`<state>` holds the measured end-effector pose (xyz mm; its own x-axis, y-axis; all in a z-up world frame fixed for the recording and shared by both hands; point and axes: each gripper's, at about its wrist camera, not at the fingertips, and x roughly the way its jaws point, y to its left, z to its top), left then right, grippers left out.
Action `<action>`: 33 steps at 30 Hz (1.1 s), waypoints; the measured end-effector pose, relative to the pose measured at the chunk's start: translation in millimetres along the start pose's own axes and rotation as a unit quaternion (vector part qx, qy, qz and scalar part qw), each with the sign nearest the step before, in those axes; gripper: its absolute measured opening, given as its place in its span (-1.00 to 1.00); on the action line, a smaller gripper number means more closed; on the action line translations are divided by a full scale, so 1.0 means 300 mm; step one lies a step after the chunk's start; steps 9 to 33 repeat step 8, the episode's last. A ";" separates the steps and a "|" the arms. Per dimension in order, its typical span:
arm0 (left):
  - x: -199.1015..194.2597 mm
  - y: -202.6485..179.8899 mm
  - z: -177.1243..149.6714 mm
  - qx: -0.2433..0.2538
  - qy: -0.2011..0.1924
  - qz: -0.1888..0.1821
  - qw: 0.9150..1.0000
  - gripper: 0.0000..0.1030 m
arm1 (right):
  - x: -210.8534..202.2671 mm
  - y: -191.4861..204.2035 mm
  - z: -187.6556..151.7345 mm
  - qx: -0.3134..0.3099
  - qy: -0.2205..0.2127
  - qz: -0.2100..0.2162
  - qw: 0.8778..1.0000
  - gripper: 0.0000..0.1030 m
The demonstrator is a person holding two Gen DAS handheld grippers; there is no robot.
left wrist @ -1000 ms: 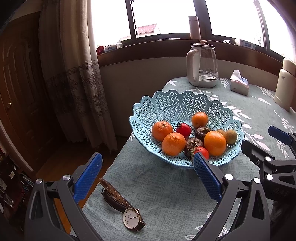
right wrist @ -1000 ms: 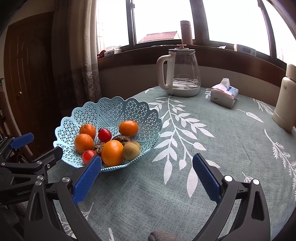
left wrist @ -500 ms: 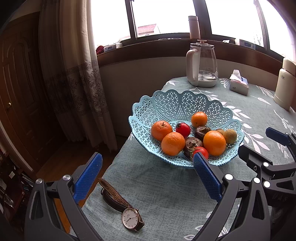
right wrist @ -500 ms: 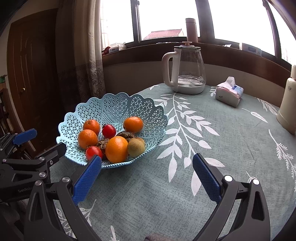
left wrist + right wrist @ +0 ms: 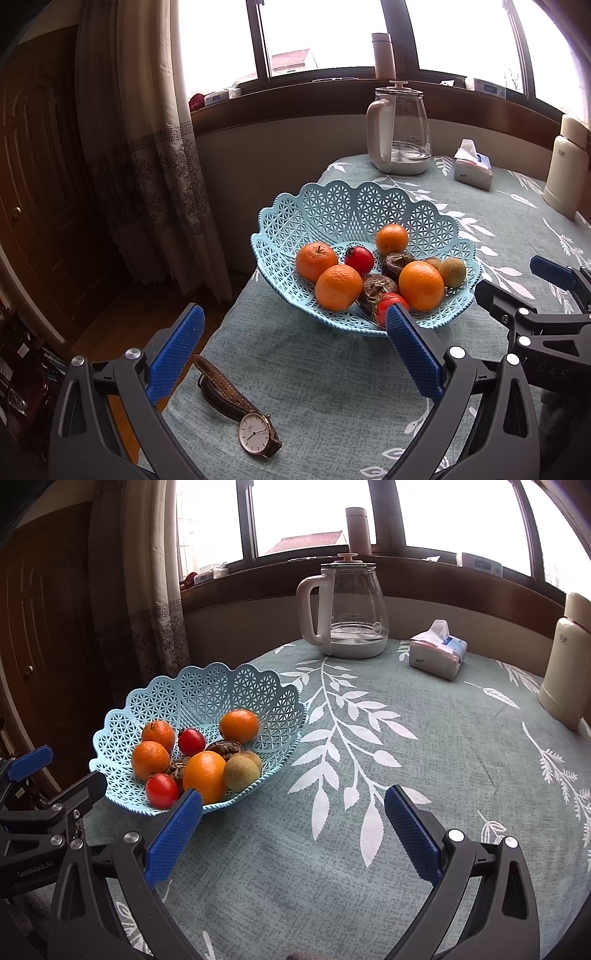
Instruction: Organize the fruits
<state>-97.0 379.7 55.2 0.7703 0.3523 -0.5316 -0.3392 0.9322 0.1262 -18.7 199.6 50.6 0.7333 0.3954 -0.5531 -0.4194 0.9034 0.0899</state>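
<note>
Blue basket (image 5: 334, 206) – oranges (image 5: 338, 287), tomatoes (image 5: 359, 257), kiwis (image 5: 242, 774), both grippers gaping, empty

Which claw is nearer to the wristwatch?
Left. The left claw hangs open right over the wristwatch; the right claw, also open, is over bare tablecloth past the fruit basket.
</note>
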 end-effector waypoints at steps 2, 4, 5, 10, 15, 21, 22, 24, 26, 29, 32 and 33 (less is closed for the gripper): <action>-0.010 -0.004 0.001 -0.003 0.000 -0.004 1.000 0.94 | 0.000 -0.013 -0.001 0.006 0.004 -0.016 1.000 0.90; -0.023 -0.013 -0.001 -0.008 -0.001 -0.010 1.000 0.94 | -0.002 -0.040 -0.003 0.015 0.012 -0.041 0.999 0.90; -0.029 -0.022 -0.002 -0.010 0.000 -0.017 1.000 0.94 | -0.005 -0.060 -0.006 0.020 0.017 -0.057 0.998 0.90; -0.048 -0.081 -0.008 -0.001 0.003 -0.045 0.999 0.94 | -0.014 -0.148 -0.025 0.041 0.042 -0.107 0.993 0.90; -0.048 -0.081 -0.008 -0.001 0.003 -0.045 0.999 0.94 | -0.014 -0.148 -0.025 0.041 0.042 -0.107 0.993 0.90; -0.048 -0.081 -0.008 -0.001 0.003 -0.045 0.999 0.94 | -0.014 -0.148 -0.025 0.041 0.042 -0.107 0.993 0.90; -0.048 -0.081 -0.008 -0.001 0.003 -0.045 0.999 0.94 | -0.014 -0.148 -0.025 0.041 0.042 -0.107 0.993 0.90; -0.048 -0.081 -0.008 -0.001 0.003 -0.045 0.999 0.94 | -0.014 -0.148 -0.025 0.041 0.042 -0.107 0.993 0.90; -0.048 -0.081 -0.008 -0.001 0.003 -0.045 0.999 0.94 | -0.014 -0.148 -0.025 0.041 0.042 -0.107 0.993 0.90; -0.048 -0.081 -0.008 -0.001 0.003 -0.045 0.999 0.94 | -0.014 -0.148 -0.025 0.041 0.042 -0.107 0.993 0.90; -0.048 -0.081 -0.008 -0.001 0.003 -0.045 0.999 0.94 | -0.014 -0.148 -0.025 0.041 0.042 -0.107 0.993 0.90; -0.048 -0.081 -0.008 -0.001 0.003 -0.045 0.999 0.94 | -0.014 -0.148 -0.025 0.041 0.042 -0.107 0.993 0.90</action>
